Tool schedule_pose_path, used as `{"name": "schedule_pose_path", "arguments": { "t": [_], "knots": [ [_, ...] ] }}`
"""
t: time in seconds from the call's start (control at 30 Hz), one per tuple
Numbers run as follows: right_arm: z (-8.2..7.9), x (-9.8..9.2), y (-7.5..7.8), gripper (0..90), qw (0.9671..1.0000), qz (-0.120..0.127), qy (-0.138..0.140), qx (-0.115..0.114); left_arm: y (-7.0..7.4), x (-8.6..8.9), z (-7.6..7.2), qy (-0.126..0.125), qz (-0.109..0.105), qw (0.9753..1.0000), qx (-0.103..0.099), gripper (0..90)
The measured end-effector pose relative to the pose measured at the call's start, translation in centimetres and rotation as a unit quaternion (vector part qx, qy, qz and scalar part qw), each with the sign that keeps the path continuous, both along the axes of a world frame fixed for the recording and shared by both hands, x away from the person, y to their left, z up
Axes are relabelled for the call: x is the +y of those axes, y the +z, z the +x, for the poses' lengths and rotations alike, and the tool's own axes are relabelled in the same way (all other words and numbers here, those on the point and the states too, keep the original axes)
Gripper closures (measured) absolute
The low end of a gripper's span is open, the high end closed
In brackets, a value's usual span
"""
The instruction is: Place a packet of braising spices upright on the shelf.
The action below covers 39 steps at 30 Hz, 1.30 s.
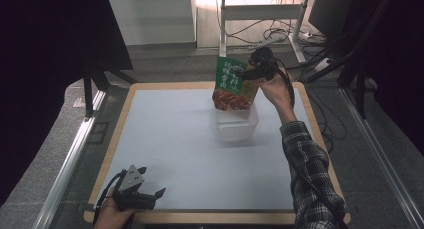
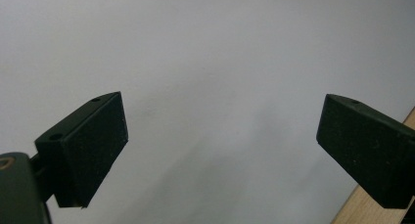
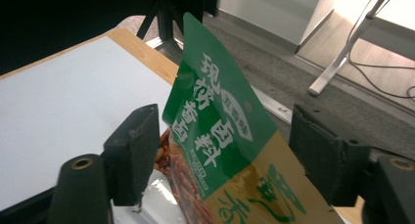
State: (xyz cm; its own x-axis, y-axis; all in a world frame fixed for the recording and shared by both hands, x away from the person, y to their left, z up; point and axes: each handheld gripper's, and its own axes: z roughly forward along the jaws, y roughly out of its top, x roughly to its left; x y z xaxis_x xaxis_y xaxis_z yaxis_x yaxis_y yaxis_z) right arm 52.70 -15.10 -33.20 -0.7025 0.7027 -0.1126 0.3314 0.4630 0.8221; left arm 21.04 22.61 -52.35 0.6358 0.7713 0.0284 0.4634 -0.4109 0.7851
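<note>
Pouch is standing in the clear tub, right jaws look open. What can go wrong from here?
1. The pouch stands tall and leaning in the shallow clear tub; with the right gripper open around it and one jaw apart from it, it may topple out.
2. Pulling back, a jaw could snag the pouch's top edge and drag it or the light-looking tub.
3. The left gripper sits open at the near table edge, too far away to steady either.

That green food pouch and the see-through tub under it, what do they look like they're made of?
The green food pouch looks like glossy printed plastic film: it catches light and bends in a soft curve. The tub seems to be thin clear or frosted plastic, since the white table top shows faintly through its walls. The right claw has its matte black jaws either side of the pouch; their material is hard to tell.
</note>
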Motion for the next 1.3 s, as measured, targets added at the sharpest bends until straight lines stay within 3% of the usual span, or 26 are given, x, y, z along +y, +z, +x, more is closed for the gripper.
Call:
{"name": "schedule_pose_path", "arguments": {
  "t": [0.37,0.77,1.0,1.3],
  "knots": [
    [-0.6,-0.7,0.4,13.3,0.9999,0.001,-0.001,-0.013,0.0,-0.1,0.0,-0.001,0.003,1.0,0.0,4.6],
    [-1.5,-1.6,0.6,2.6,0.9999,0.009,-0.003,-0.006,0.0,-0.1,0.0,-0.002,0.007,1.0,0.0,4.5],
    [-2.2,-2.0,0.2,0.0,0.9999,0.001,-0.003,-0.01,0.0,-0.2,0.0,-0.002,0.007,1.0,-0.001,4.5],
    [-3.6,-2.9,-0.2,0.0,0.9997,0.022,-0.002,-0.011,0.0,-0.1,0.0,-0.001,0.008,1.0,0.0,4.5]
  ]
}}
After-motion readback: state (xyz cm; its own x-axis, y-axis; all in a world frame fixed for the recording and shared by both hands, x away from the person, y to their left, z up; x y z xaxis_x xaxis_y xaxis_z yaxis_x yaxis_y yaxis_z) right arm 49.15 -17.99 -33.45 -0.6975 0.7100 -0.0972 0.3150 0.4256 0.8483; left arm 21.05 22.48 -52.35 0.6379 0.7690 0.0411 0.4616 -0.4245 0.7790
